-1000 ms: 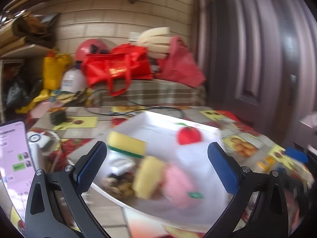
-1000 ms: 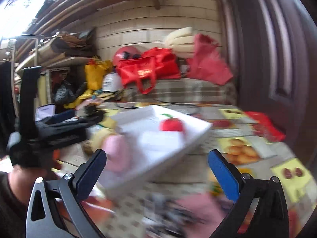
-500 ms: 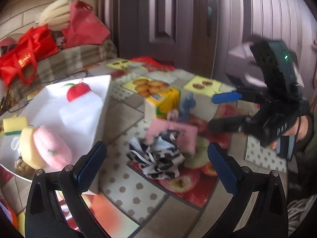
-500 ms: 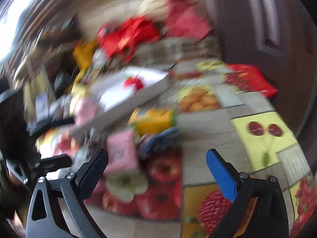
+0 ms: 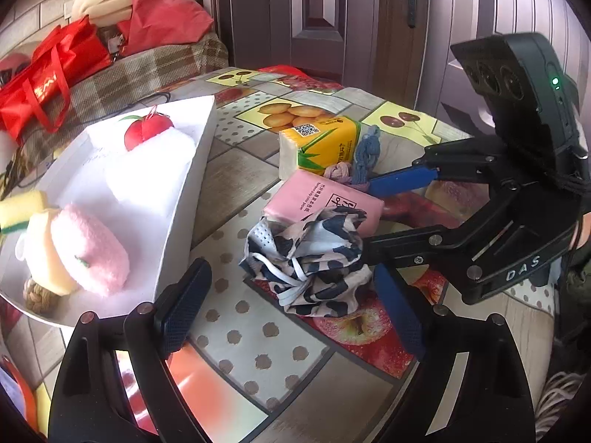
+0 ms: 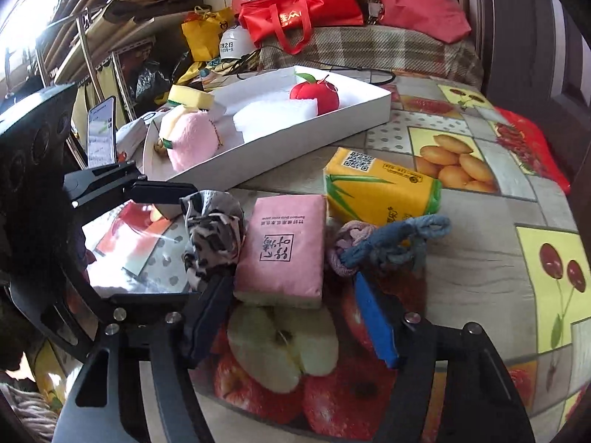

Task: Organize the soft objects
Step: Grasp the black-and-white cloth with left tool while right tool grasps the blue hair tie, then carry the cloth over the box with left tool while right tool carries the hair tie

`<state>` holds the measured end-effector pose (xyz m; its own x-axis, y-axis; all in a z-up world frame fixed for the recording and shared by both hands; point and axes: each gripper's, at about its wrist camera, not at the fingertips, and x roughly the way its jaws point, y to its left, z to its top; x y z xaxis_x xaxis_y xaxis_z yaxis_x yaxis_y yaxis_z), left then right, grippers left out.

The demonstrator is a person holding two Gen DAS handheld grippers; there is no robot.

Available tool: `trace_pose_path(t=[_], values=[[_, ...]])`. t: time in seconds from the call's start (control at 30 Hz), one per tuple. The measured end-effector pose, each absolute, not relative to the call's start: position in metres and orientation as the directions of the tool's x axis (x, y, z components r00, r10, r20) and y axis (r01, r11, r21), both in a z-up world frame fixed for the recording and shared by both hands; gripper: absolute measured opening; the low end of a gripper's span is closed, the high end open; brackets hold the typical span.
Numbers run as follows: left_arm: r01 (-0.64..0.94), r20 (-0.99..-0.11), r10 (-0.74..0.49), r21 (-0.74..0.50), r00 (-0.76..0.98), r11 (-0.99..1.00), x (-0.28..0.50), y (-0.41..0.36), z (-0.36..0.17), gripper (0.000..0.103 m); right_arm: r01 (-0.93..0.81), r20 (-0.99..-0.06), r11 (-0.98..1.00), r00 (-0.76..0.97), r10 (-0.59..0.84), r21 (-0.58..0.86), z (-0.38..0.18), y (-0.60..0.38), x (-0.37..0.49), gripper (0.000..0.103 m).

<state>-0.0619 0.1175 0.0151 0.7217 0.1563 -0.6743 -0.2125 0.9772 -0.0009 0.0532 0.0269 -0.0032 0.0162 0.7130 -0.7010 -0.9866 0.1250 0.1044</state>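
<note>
**Both claws down at the loose pile, jaws narrowing**

A second ago both my cameras looked at the white tray and the back wall; now both have swung down onto the loose items on the table. My left gripper [image 5: 291, 304] has just been closing a little, yet its jaws stand wide with the crumpled black-and-white cloth [image 5: 314, 258] just ahead of them, not pinched. My right gripper [image 6: 295, 319] has been closing faster. The pink tissue pack [image 6: 282, 247] lies ahead of its fingers, slightly to the left of the gap, and neither pad presses on it, so I read both claws as released and empty.

I take this to mean two pickups are being lined up at once, cloth on the left, pink pack on the right, with nothing lifted yet.

Just past the pink pack lie a knotted bundle of blue and lilac cord [image 6: 388, 245] and a yellow tissue pack [image 6: 382, 190], touching each other. Farther on, the tray [image 6: 332, 120] already holds a pink plush [image 6: 190, 140], a white foam block [image 6: 275, 116], a red plush fruit [image 6: 314, 92] and a yellow sponge [image 6: 190, 96], so the sorting looks partly done.

The table wears a glossy oilcloth [image 6: 480, 199] printed with fruit. Beyond it sit a plaid-covered bench [image 6: 369, 50], red bags [image 6: 299, 11], cluttered shelves at left and a dark door [image 5: 314, 18] at right.
</note>
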Motion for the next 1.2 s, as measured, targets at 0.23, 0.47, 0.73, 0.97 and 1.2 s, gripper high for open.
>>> trace_pose_path(t=[0.23,0.47,0.73,0.97,1.2], values=[[-0.211,-0.697,0.167,0.024,0.697,0.977,-0.061,0.112,0.012,0.083,-0.97,-0.662,0.195,0.05,0.747,0.148,0.004,0.006,0.072,0.069],[-0.236,-0.719,0.175,0.015,0.672,0.972,-0.048,0.117,0.008,0.056,-0.906,-0.658,0.335,0.088,0.748,0.26,0.003,-0.005,0.113,0.069],[-0.251,-0.748,0.145,-0.029,0.648,0.968,-0.03,0.121,0.002,0.055,-0.897,-0.657,0.332,0.064,0.751,0.291,-0.003,0.031,0.11,0.032],[-0.253,-0.579,0.213,0.012,0.787,0.967,-0.064,0.107,0.029,0.032,-0.858,-0.483,0.37,0.17,0.859,0.356,0.016,-0.023,0.117,0.024],[-0.403,-0.301,0.396,0.04,0.868,0.914,-0.124,0.111,0.051,0.032,-0.873,-0.343,0.367,0.254,0.904,0.32,0.036,-0.053,0.096,0.024]])
